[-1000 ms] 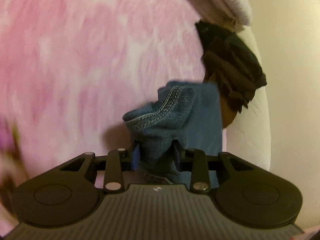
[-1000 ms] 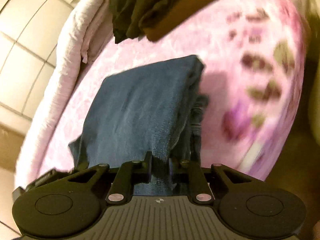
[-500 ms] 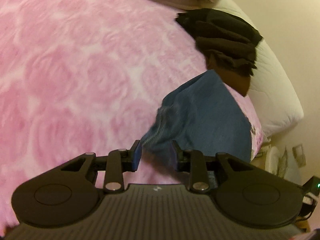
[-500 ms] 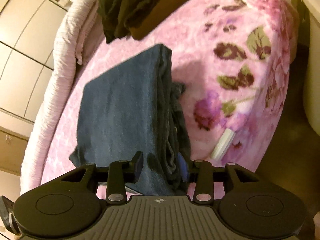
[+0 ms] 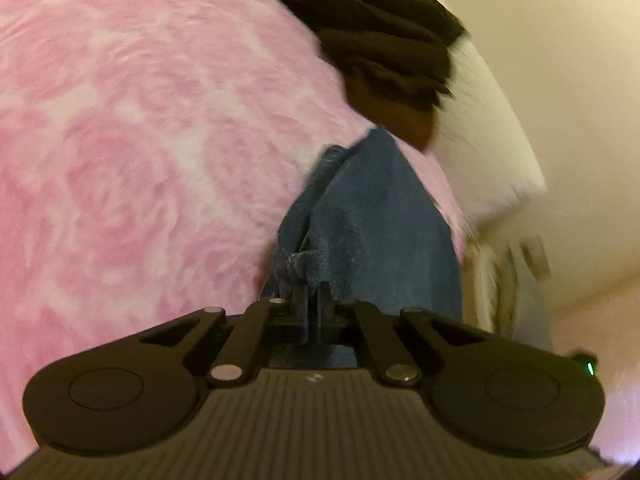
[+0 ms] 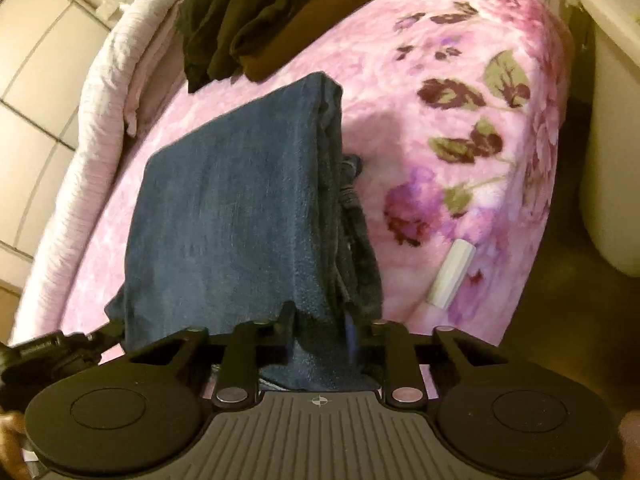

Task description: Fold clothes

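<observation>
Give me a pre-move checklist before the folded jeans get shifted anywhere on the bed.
1. Left tongs shut on the jeans: ok, fingers nearly together with denim between them.
2. Right tongs around the jeans' near edge: ok, though the fingers stand apart, so firmness cannot tell.
3. Jeans folded flat: not ok, loose layers bulge along one side.
4. Dark clothes pile apart from the jeans: ok.
5. White tube on the blanket, beside the jeans: ok.

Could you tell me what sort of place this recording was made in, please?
Most likely a bedroom: the jeans lie on a bed covered by a pink floral blanket, with a white pillow at its edge and closet-like panelled doors beside it.
</observation>
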The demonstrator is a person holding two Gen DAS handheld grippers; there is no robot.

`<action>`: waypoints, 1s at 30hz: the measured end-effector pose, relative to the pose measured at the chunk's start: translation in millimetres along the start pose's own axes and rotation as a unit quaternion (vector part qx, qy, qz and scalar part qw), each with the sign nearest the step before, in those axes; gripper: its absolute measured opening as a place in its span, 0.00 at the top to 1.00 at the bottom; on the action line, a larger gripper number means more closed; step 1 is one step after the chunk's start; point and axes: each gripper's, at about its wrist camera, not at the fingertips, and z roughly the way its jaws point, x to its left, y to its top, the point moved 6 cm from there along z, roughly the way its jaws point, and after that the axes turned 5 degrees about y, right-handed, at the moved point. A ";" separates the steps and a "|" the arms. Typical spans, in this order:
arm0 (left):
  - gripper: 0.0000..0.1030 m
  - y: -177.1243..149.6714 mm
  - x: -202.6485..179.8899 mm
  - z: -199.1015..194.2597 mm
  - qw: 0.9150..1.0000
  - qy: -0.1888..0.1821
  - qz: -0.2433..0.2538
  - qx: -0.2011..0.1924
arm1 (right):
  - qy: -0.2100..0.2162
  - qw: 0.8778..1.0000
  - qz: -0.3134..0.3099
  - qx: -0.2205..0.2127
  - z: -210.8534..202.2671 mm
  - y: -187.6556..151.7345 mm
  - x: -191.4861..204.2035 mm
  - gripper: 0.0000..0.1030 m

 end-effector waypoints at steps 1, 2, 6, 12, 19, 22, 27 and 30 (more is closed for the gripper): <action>0.99 3.3 4.4 5.0 1.000 0.002 0.017 0.015 | 0.006 1.000 0.005 -0.003 -1.0 -0.3 -2.8 0.80; 0.99 5.1 9.8 10.9 0.999 0.007 0.025 0.026 | 0.007 1.000 0.008 -0.006 -0.8 -2.3 -5.3 0.80; 0.97 4.5 19.8 20.6 0.996 0.044 0.075 0.035 | -0.006 0.999 0.031 -0.017 5.3 -11.6 -9.6 0.79; 1.00 18.2 5.4 -24.4 0.977 0.148 0.153 0.001 | -0.101 0.992 -0.056 -0.046 -12.5 -4.0 31.4 0.79; 1.00 -16.2 -74.6 10.6 0.965 0.088 0.247 -0.001 | -0.133 0.975 -0.151 -0.091 -17.6 -4.3 79.3 0.79; 0.98 -22.9 -55.3 41.1 0.961 0.116 0.249 0.015 | -0.119 0.971 -0.202 -0.045 9.8 -17.6 71.6 0.80; 1.00 -0.8 -50.3 40.2 0.961 0.142 0.237 0.012 | -0.110 0.984 -0.137 -0.018 14.8 -5.7 41.0 1.00; 0.99 6.3 -61.3 29.4 0.964 0.140 0.228 0.005 | -0.134 0.980 -0.145 -0.028 2.0 -0.4 63.5 1.00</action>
